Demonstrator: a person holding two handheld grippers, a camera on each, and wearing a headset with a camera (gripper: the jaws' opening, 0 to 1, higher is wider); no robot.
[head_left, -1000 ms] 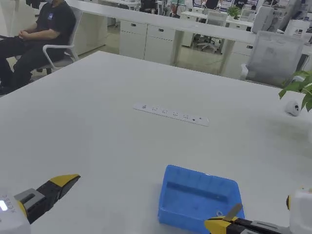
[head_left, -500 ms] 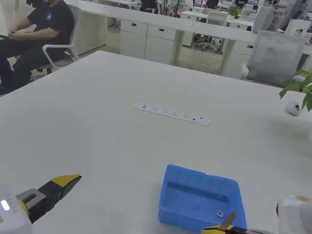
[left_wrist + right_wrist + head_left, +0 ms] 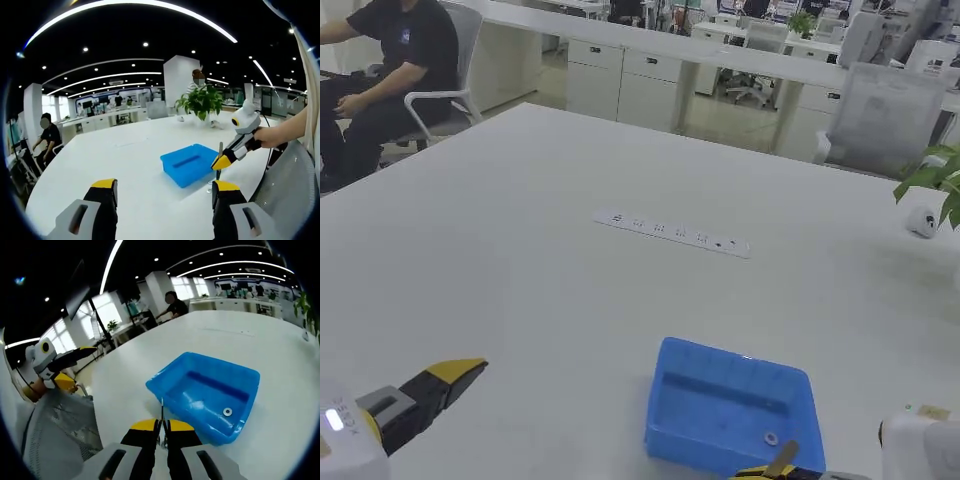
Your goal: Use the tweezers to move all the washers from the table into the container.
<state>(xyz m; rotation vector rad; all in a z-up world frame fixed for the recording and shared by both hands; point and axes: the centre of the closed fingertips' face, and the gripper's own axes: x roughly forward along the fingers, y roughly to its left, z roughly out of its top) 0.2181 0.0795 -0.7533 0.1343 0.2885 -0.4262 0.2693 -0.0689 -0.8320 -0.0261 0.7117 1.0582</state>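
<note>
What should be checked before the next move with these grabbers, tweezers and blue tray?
1. Tweezers gripped by the right gripper: ok, jaws closed on them.
2. Tweezer tips empty: cannot tell, too thin to see.
3. Washer lying inside the blue container: ok.
4. Left gripper open and apart from the container: ok.
5. More washers waiting on the table: cannot tell, too small to spot.
</note>
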